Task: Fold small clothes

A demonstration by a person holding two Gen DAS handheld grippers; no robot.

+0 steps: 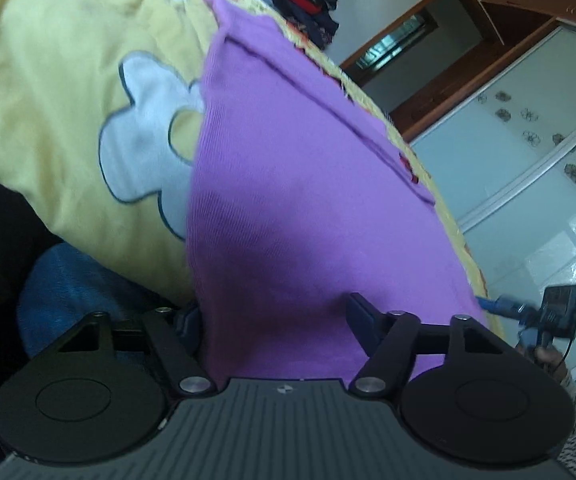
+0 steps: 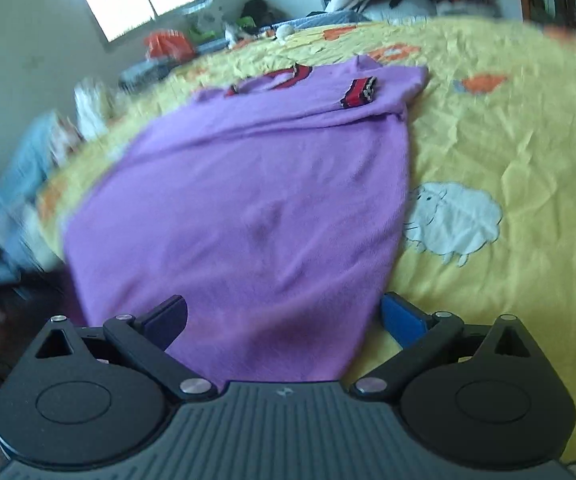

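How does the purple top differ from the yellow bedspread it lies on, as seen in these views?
The purple top is plain apart from red and black trim; the yellow bedspread carries sheep and orange patches. The top is small and lies fairly smooth; the bedspread spreads far wider and is crinkled. Both are soft fabric lying flat.

Both wrist views look closely down over the purple garment.

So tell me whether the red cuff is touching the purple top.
Touching. The right wrist view shows the red cuff lying folded flat on the purple top, no gap.
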